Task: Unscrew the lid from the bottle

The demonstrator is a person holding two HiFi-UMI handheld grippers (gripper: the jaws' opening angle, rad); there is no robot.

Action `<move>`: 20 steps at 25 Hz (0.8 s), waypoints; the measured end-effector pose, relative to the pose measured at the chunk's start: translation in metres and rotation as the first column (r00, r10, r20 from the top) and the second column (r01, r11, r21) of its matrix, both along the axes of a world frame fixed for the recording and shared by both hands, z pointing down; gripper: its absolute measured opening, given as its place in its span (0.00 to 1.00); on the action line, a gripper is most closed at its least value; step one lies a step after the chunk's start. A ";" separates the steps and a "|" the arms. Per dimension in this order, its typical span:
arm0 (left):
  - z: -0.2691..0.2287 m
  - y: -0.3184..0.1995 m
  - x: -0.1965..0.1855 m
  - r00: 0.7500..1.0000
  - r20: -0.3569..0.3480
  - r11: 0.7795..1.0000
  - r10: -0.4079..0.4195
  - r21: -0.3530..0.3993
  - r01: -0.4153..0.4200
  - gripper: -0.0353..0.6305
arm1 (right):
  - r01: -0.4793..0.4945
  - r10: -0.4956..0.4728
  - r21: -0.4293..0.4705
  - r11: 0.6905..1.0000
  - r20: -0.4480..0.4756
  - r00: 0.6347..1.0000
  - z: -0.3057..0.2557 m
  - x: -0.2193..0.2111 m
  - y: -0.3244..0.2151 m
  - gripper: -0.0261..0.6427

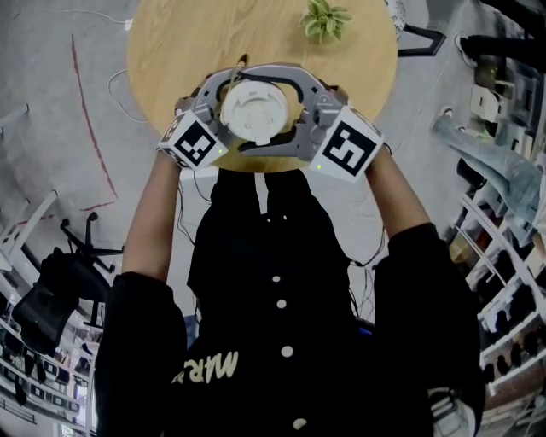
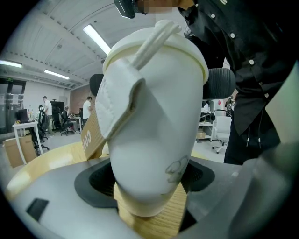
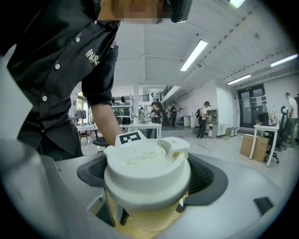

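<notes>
Head view: the lid (image 1: 254, 109) faces up over the near edge of the round table (image 1: 171, 51), its axis upright. The left gripper (image 1: 232, 115) reaches in from the left and the right gripper (image 1: 281, 115) from the right, while a small plant (image 1: 325, 19) stands well apart at the far edge. Left gripper view: the pads clamp the white bottle (image 2: 154, 135) low on its body. Right gripper view: the jaws stand wide yet closed round the lid. The twist, I judge, goes about that upright axis, and nothing blocks it.
</notes>
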State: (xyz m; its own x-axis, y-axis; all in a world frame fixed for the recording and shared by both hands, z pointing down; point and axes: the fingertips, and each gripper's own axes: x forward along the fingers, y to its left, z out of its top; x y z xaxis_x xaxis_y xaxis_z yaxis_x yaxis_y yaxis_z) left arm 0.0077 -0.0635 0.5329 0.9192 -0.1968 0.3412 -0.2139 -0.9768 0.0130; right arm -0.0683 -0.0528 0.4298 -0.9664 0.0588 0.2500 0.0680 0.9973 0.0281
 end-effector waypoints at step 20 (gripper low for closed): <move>0.000 -0.003 0.001 1.000 -0.009 0.999 -0.021 -0.031 0.021 0.62 | -0.563 0.563 -0.003 0.826 0.021 0.826 -0.004 0.008 -0.028 0.73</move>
State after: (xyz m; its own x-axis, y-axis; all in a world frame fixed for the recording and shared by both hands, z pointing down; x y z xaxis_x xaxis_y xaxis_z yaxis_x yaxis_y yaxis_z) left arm 0.0084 -0.0665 0.5325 0.9183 -0.2057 0.3384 -0.2341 -0.9712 0.0448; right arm -0.0602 -0.0805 0.4261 -0.8363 -0.4981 0.2293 -0.5061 0.8621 0.0269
